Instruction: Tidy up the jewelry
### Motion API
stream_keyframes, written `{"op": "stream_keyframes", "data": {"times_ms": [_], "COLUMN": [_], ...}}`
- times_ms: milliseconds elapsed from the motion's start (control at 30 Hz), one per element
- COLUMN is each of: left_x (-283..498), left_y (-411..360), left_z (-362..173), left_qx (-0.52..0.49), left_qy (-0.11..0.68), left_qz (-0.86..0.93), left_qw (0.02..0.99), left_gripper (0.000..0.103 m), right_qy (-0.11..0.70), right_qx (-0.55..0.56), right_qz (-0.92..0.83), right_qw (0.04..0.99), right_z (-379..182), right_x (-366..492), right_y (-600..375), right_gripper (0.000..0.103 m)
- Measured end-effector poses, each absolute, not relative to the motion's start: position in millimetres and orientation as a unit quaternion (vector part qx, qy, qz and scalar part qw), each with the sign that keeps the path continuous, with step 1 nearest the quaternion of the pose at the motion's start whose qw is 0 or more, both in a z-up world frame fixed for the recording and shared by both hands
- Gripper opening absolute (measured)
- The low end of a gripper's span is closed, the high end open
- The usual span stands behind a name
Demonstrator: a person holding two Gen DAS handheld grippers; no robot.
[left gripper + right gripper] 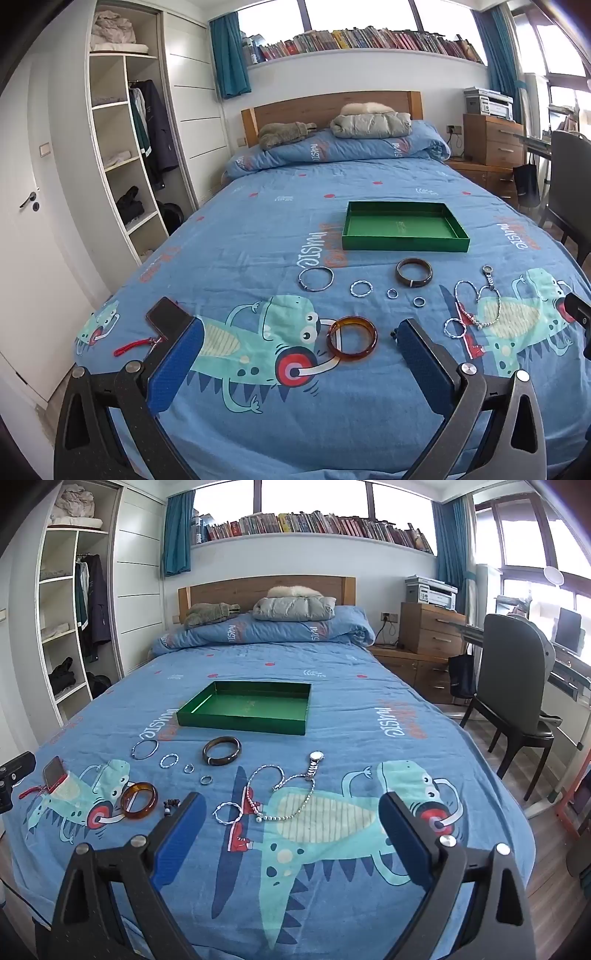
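Left wrist view: left tongs (295, 345) wide over amber bangle (351, 339), lower center; right tongs (291, 818) wide too. Straddle the rim squarely, then lift toward tray (404, 244).

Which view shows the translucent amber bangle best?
Left wrist: the translucent amber bangle lies central between the open fingers, unobstructed. Right wrist shows it smaller, off to the left.
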State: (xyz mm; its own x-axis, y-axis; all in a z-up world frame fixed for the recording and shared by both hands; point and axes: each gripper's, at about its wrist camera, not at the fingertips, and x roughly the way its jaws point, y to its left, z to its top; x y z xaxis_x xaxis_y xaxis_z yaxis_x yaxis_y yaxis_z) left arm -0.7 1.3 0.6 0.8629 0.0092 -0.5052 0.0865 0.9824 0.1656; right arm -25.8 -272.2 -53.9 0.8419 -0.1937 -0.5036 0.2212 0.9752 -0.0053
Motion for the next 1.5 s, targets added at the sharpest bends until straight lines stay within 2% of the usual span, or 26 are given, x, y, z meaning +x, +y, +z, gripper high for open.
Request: {"op": "stream_keyframes", "data": {"times_ms": [1500], "left_x": [9.4], "left_y": [6.2], "left_z": [-17.0], "left_qx": [0.075], "left_qy": [0.296], "left_qz": [-0.036], "left_qw": [0.951], "left_gripper": [0.103], "right_qy": [0.261], "right_qx": [0.032], "right_qz": [-0.103], "right_qw": [0.959], "right_z": [-67.5], "right_x": [-20.7], "right_y": [-271.4], "right_gripper": [0.095]}}
